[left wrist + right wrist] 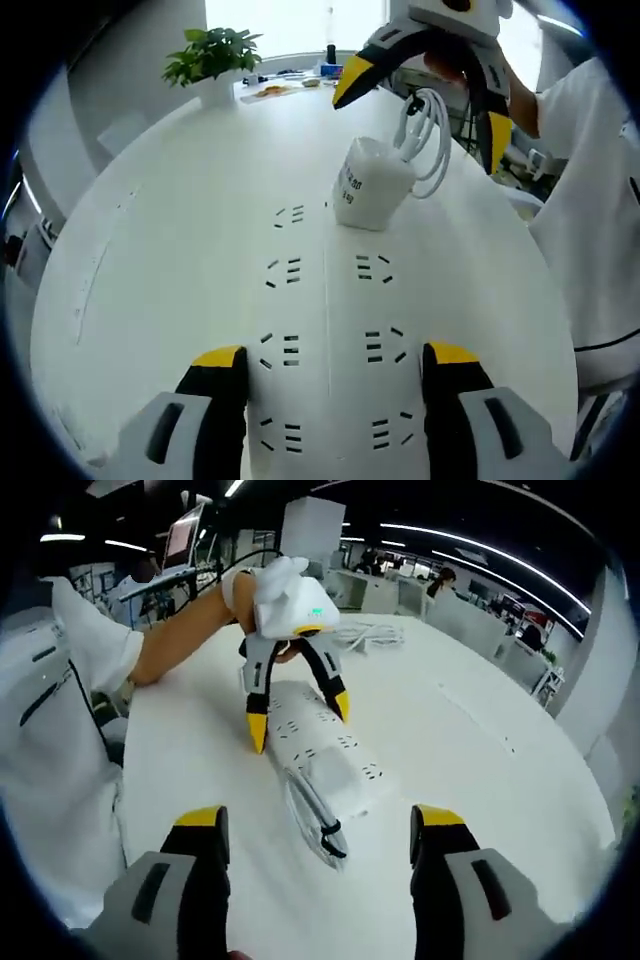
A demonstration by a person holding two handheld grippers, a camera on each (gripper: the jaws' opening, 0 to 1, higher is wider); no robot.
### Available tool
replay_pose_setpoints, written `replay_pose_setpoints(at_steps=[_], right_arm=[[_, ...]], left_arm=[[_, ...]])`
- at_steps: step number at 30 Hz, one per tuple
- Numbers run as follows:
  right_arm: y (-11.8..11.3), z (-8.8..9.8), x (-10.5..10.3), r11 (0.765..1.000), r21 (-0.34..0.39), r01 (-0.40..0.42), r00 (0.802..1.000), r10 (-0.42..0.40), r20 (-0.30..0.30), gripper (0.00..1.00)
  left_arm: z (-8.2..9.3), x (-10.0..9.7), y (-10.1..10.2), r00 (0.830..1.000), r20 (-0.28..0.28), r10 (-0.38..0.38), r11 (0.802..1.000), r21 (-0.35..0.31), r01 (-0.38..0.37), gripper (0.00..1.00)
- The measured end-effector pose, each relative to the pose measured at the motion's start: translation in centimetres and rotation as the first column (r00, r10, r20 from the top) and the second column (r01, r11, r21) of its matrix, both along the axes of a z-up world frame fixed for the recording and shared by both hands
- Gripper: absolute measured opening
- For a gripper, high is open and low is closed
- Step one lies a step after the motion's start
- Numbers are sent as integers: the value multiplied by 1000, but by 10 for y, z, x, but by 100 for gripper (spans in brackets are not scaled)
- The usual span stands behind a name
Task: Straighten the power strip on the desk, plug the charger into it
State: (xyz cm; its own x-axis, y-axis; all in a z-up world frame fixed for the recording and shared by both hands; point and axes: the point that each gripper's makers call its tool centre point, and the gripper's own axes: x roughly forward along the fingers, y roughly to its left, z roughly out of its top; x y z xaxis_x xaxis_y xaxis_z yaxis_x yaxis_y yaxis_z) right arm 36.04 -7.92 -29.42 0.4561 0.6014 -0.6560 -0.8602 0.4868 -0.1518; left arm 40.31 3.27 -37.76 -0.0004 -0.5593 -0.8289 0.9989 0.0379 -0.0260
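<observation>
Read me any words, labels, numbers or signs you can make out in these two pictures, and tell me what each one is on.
Nothing reads clearly enough to quote.
Charger: a few lines of dark print on its side, too blurred to read.
Left gripper: a small green mark on its white housing, too small to read.
Power strip: only socket slots, no lettering visible.
Monitor in the background: screen content too small to read.

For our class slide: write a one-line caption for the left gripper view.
Open left gripper straddles the white power strip, charger standing at its far end.
</observation>
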Motion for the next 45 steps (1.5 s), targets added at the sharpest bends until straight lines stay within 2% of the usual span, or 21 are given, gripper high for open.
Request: replay_pose_setpoints(at_steps=[6, 14, 18, 22, 25, 27, 28, 29, 31, 33, 36, 38, 41, 43, 45], right_arm=[[-10, -2, 0, 997, 40, 66, 998, -66, -4, 85], [-25, -1, -3, 978, 126, 166, 986, -163, -32, 96], [-23, 9, -3, 949, 242, 200, 980, -193, -52, 97], [-26, 11, -4, 942, 262, 210, 978, -204, -53, 97], [-26, 12, -4, 938, 275, 214, 977, -208, -50, 97], [-26, 13, -3, 935, 279, 218, 976, -213, -48, 97], [-26, 12, -3, 936, 273, 223, 975, -217, -53, 97], [-26, 12, -4, 938, 265, 225, 974, -219, -53, 97], [-26, 12, -5, 941, 257, 221, 975, -217, -44, 97], [-27, 12, -4, 942, 255, 218, 976, -217, -32, 97], [-25, 8, -3, 941, 260, 215, 976, -215, -30, 97], [-24, 6, -4, 944, 255, 209, 978, -208, -30, 97], [-24, 4, -4, 948, 249, 201, 979, -201, -25, 97], [-26, 3, -3, 950, 243, 196, 980, -199, -11, 97], [-26, 4, -3, 947, 258, 192, 980, -198, -6, 97]], left_arm=[[0, -1, 0, 1000, 0, -3, 1000, 7, 3, 72], [0, -3, -8, 999, 1, -33, 999, -7, 33, 74], [-1, -2, -16, 1000, -1, -22, 999, -30, 22, 81], [-2, -2, -17, 1000, -5, -18, 999, -33, 18, 86], [-3, -2, -16, 1000, -2, -7, 1000, -24, 7, 94], [-3, 7, -11, 998, 24, 64, 998, -5, -64, 96], [0, 8, -14, 993, 10, 116, 993, -32, -116, 96], [5, 6, -16, 991, -11, 133, 989, -64, -134, 96], [15, 1, -23, 989, -41, 145, 977, -149, -150, 96], [22, -3, -26, 985, -63, 160, 965, -198, -170, 96], [27, 5, -20, 964, -47, 260, 942, -207, -264, 96], [30, 6, -12, 953, -33, 301, 934, -195, -301, 96], [36, 6, -4, 940, -4, 340, 919, -210, -333, 96], [39, 1, 3, 926, 24, 377, 903, -230, -362, 96], [38, -5, 12, 899, 12, 437, 879, -218, -425, 96]])
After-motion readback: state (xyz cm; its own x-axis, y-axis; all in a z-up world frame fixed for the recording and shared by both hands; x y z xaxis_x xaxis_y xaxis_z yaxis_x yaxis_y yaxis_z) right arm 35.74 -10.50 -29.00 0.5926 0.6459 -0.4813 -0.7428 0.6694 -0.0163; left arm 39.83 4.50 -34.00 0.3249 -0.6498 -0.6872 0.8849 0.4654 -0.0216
